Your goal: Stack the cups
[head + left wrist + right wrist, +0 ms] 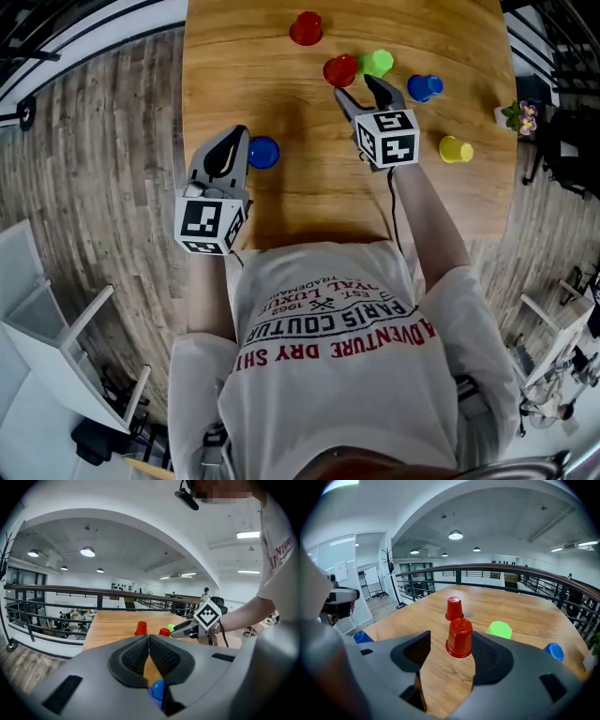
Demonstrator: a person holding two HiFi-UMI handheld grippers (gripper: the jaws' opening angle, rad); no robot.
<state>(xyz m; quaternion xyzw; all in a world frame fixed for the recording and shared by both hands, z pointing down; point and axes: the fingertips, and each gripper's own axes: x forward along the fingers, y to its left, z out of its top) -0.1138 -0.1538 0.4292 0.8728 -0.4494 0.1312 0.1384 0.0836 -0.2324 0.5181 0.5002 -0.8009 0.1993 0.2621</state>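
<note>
My right tongs (361, 91) (451, 653) are wide open and grip nothing. A red cup (339, 70) (459, 638) stands upside down on the tabletop (281, 202), right at the tips of these tongs. In the right gripper view it shows in the gap between the two jaws, close to the one on the right. There is a clear space between it and the other jaw. I cannot tell if the near jaw touches the cup.

A second red cup (307, 28) (454, 608) stands upside down too, further back on the tabletop and apart from the first one. A green cup (377, 63) (499, 630) sits just beside the near red cup, on its right. A blue cup (424, 87) (553, 651) is a bit further right. A yellow cup (456, 149) is near the right edge of the tabletop, closer to me.

My left tongs (234, 141) (148, 641) are shut tight, jaw against jaw, with nothing in them. They are over the left side of the tabletop, well apart from my right tongs. Another blue cup (263, 152) (157, 691) sits on the tabletop just beside their tips. In the left gripper view I see a bit of it peeking out under the closed jaws.
</note>
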